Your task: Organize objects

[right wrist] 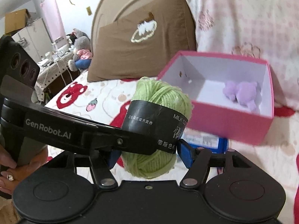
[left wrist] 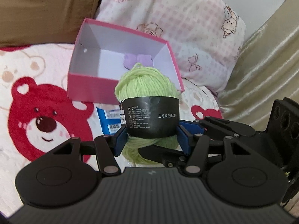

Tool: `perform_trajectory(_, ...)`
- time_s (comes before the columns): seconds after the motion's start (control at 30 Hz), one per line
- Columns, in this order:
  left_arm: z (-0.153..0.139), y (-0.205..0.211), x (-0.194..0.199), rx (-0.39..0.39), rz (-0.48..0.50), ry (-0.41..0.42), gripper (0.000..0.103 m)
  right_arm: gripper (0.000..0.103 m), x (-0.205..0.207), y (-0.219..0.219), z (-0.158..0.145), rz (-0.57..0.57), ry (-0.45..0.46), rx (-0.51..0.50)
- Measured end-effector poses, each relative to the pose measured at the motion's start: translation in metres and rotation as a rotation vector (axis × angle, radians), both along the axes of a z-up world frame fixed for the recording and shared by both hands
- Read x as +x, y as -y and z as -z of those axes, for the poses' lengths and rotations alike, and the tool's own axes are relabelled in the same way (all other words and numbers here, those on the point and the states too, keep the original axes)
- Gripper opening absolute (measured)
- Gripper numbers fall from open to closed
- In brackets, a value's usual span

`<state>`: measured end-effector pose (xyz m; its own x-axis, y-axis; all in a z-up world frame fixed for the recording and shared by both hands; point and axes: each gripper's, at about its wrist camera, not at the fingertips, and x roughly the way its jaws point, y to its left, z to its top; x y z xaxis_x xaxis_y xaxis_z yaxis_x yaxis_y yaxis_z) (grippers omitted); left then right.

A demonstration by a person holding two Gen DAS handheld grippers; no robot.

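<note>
A ball of light green yarn [left wrist: 147, 85] with a black paper band hangs above the bed, in front of an open pink box [left wrist: 89, 85]. My left gripper [left wrist: 151, 141] is shut on the yarn, its blue pads pressing the band from both sides. In the right wrist view the yarn [right wrist: 162, 93] also sits between the fingers of my right gripper [right wrist: 149, 156], which stands open with a small gap at its left pad. The left gripper's finger [right wrist: 104, 138] crosses in front. A purple plush toy [right wrist: 241, 93] lies inside the pink box [right wrist: 229, 123].
A blue packet [left wrist: 108, 121] lies on the red-bear bedsheet [left wrist: 43, 123] just before the box. A brown pillow [left wrist: 46, 9] and a pink patterned pillow [left wrist: 186, 28] lean behind it. A gold headboard [left wrist: 261, 74] rises at the right. A person's hand [right wrist: 9, 173] grips the left handle.
</note>
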<state>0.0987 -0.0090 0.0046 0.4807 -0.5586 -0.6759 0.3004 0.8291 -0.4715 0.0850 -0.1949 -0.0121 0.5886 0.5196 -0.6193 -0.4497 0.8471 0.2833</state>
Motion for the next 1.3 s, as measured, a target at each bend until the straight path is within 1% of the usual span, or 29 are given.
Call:
perform_trajectory(0.23,-0.02,0.006,0.012,0.028,-0.046,-0.031,0.056,0.07,0.016,0.008,-0.011,-0.026,-0.04,0.061)
perform_trajectory(0.33,-0.028,0.01,0.018,0.06,-0.056,-0.025,0.056,0.07,0.023,0.009,-0.016,-0.045,-0.033,0.06)
perform_trajectory(0.37,-0.031,0.01,0.021,0.063,-0.06,-0.027,0.056,0.07,0.028,0.008,-0.017,-0.055,-0.044,0.063)
perform_trajectory(0.43,-0.034,0.01,0.03,0.059,-0.073,-0.039,0.056,0.07,0.039,0.011,-0.019,-0.065,-0.072,0.078)
perform_trajectory(0.6,-0.041,0.012,0.06,0.061,-0.089,-0.064,0.056,0.068,0.064,0.015,-0.024,-0.077,-0.077,0.09)
perform_trajectory(0.7,-0.044,0.013,0.082,0.059,-0.086,-0.057,0.056,0.067,0.084,0.021,-0.024,-0.077,-0.097,0.135)
perform_trajectory(0.77,-0.042,0.013,0.096,0.063,-0.096,-0.032,0.056,0.066,0.1,0.027,-0.024,-0.072,-0.108,0.172)
perform_trajectory(0.8,-0.039,0.012,0.103,0.051,-0.113,-0.039,0.056,0.066,0.109,0.03,-0.022,-0.067,-0.12,0.193)
perform_trajectory(0.87,-0.035,0.013,0.117,0.054,-0.122,-0.031,0.056,0.065,0.126,0.035,-0.015,-0.061,-0.149,0.237)
perform_trajectory(0.97,-0.024,0.014,0.14,0.049,-0.144,-0.033,0.056,0.065,0.146,0.036,-0.005,-0.039,-0.144,0.259)
perform_trajectory(1.03,-0.017,0.015,0.154,0.051,-0.149,-0.04,0.056,0.065,0.161,0.037,0.002,-0.016,-0.162,0.274)
perform_trajectory(1.2,-0.001,0.029,0.187,0.096,-0.144,-0.039,0.056,0.065,0.192,0.031,0.017,0.037,-0.194,0.232)
perform_trajectory(1.27,0.009,0.033,0.196,0.113,-0.154,-0.025,0.056,0.065,0.203,0.026,0.023,0.055,-0.191,0.194)
perform_trajectory(1.3,0.014,0.034,0.199,0.11,-0.164,-0.029,0.056,0.064,0.207,0.024,0.026,0.063,-0.181,0.173)
